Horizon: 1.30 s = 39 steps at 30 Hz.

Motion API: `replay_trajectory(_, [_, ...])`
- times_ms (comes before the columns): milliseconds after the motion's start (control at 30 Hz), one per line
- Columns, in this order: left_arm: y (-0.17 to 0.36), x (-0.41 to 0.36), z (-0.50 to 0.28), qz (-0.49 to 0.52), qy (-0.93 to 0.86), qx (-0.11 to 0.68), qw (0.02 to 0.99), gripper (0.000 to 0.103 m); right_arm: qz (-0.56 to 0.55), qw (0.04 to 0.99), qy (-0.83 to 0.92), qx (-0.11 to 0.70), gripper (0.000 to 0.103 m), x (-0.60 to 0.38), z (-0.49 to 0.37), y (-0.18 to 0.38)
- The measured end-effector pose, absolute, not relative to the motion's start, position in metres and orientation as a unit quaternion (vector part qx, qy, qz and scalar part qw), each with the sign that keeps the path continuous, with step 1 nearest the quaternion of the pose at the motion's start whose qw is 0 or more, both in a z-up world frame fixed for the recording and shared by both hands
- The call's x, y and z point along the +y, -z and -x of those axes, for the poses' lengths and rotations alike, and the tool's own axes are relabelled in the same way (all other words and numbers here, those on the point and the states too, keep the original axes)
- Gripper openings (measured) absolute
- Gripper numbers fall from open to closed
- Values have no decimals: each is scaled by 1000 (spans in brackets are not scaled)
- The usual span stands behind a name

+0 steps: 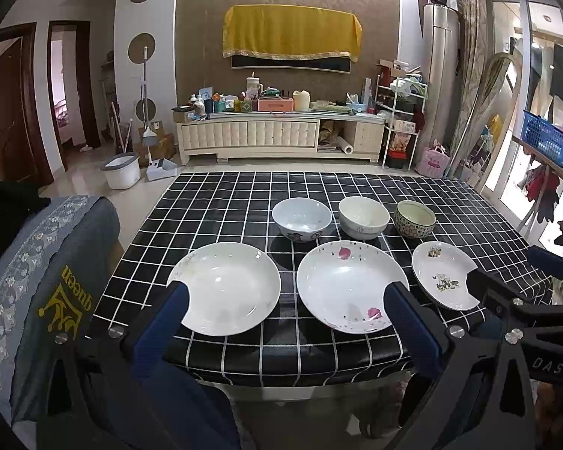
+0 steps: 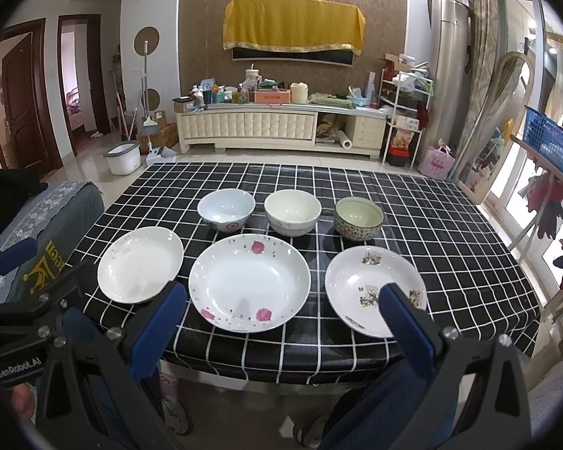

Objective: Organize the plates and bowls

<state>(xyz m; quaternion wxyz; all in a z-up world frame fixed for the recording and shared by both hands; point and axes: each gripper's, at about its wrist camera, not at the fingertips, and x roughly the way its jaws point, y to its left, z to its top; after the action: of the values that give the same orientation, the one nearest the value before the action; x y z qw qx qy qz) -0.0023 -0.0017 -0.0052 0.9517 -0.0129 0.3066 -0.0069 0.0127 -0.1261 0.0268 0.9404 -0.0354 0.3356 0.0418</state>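
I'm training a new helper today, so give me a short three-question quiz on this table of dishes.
1. How many bowls stand in the back row?
2. True or false: the plate with pink petals lies between the other two plates.
3. Which bowl is rightmost: A) the green patterned bowl, B) the blue-white bowl, C) the cream bowl?

Key: 1. three; 2. true; 3. A.
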Motion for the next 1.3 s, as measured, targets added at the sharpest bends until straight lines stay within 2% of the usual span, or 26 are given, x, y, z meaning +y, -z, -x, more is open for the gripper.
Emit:
replay_trajectory(467, [-7,0,-8,7,6,298,954,103,41,939,-51,336,103,-121,-32,-36])
replay_trajectory(833, [-14,45,-38,16,-63,293,954,103,70,934,-90,340,103,-75,-78,-33])
replay_trajectory(1167, [21,94,-87,41,-62,344,936,103,72,902,-149,398,103,-22,-136,6])
replay_trajectory(1300, [45,117,-109,67,-62,386,918,103,70,888,-164,423,103,-6,-154,24])
